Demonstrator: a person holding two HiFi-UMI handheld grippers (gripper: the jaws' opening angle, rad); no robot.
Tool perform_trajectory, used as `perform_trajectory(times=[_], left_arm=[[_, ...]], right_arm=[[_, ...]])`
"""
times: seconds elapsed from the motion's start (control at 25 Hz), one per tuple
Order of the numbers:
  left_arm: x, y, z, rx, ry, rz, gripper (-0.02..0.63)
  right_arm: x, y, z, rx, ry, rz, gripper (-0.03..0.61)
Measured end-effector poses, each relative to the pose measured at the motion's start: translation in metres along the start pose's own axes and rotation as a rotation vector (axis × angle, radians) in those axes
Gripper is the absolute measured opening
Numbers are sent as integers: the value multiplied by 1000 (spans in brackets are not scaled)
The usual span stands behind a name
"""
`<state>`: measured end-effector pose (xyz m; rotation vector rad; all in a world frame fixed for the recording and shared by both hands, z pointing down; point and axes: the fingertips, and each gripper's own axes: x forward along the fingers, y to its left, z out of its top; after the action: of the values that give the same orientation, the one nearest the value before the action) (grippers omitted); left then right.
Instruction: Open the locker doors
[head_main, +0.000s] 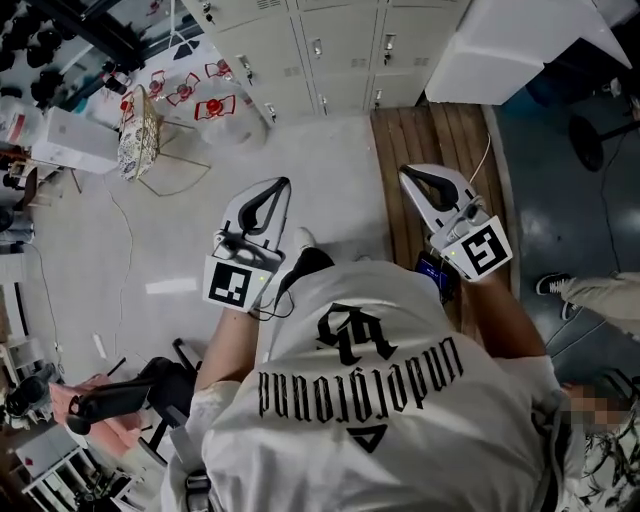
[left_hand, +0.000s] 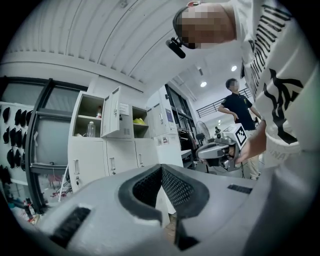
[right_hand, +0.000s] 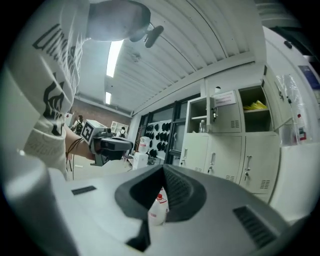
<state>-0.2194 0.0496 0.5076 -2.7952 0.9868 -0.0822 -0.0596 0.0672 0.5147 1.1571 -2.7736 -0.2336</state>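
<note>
Across the floor from both grippers, the cream metal lockers (head_main: 330, 45) are standing well apart. Two upper compartments are showing open: one is holding a clear plastic bottle (left_hand: 90, 129), another something yellow (left_hand: 138, 121). The left gripper (left_hand: 161, 166) and right gripper (right_hand: 163, 167) are pointing level, jaws together, gripping nothing.

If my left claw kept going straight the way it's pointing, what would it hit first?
Nothing close: the left claw, shut and empty, has open air ahead. First in line look to be the closed white lockers just right of the open locker door, though depth is unclear.
</note>
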Motion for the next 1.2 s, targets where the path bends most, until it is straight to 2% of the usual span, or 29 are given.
perform_trajectory(times=[0.24,0.52,1.2], left_arm=[[-7,-46,11,63,-1,-2,8],[-18,-80,17,40,-18,5,8],[-23,-67,11,5,-23,36,8]], right_arm=[[-45,13,-6,3,-2,-6,5],[-79,27,-7,21,-6,-15,5],[-71,28,-7,37,-21,-16,5]])
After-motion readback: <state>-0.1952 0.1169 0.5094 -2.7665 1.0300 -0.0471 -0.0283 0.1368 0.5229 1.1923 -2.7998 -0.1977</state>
